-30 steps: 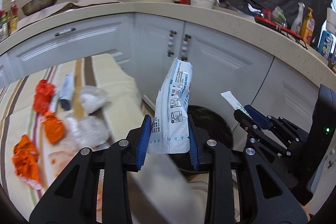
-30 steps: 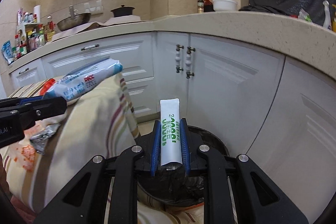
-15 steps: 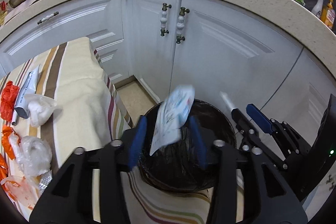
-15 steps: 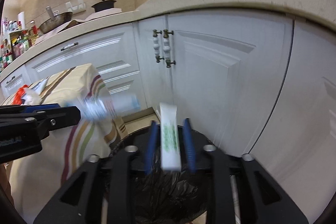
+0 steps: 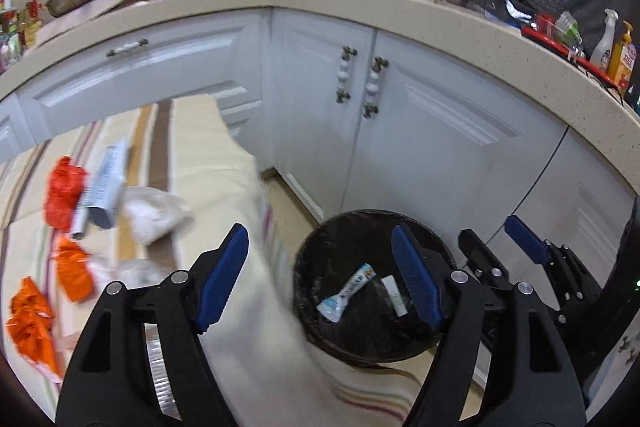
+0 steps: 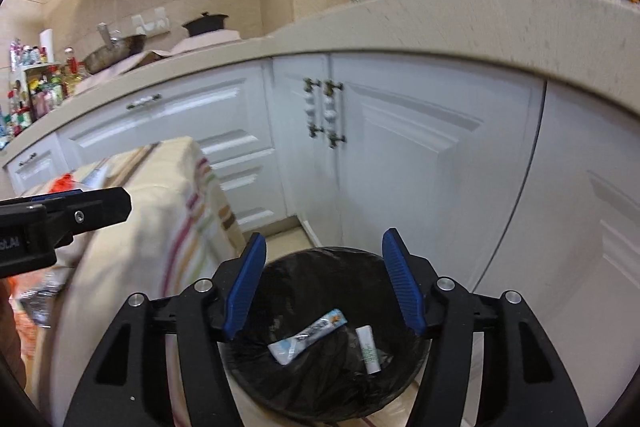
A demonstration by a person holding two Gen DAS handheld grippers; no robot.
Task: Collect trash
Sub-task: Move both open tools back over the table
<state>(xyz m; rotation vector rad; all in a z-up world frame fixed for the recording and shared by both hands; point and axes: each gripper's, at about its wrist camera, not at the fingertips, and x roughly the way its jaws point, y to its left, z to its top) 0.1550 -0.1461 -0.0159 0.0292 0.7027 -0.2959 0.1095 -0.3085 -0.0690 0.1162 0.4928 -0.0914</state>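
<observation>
- Kitchen corner with white cabinets; a striped cloth covers the tabletop at the left, with a black-lined bin standing just beside it on the floor.
- Left gripper and right gripper hover above the bin, fingers spread wide and holding nothing; both have just been opening.
- Blue-and-white wrapper and small white tube lie in the bin, below the fingers, apart from them.
- Drop step looks finished. Next move likely calls for swinging back to the tabletop.
- Orange scraps, crumpled white plastic and another packet remain there, well apart from the fingers.
</observation>
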